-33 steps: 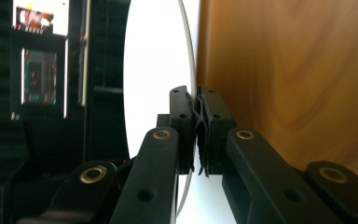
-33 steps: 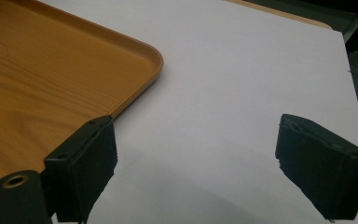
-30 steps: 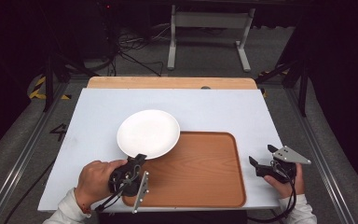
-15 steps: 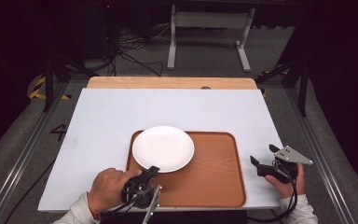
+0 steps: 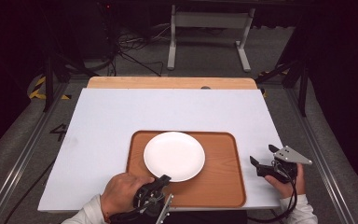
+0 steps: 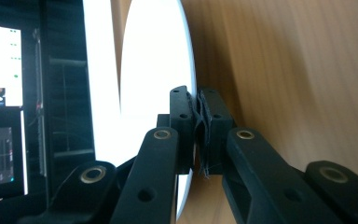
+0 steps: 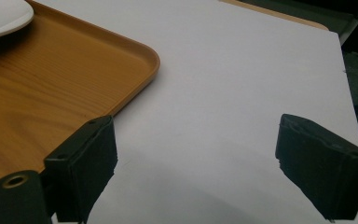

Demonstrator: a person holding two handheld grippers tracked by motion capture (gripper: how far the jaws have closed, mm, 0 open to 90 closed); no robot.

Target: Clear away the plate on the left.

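Pinching the white plate (image 5: pixel 174 155) by its near rim over the wooden tray (image 5: pixel 223 186), your left gripper (image 5: pixel 157 185) (right gripper (image 5: pixel 266 161) idles beside the tray, jaws wide) could let it slip if you tilt.

A big flat white counter (image 5: pixel 121 121) with a light wooden strip (image 5: pixel 168 83) along its far edge carries the things. A brown wooden tray with rounded corners and a low raised rim (image 5: pixel 219 177) lies flat on the counter, near the front edge and a little right of the middle. The tray's right far corner (image 7: pixel 144 56) sits on the white top. The left and far parts of the counter are bare white.
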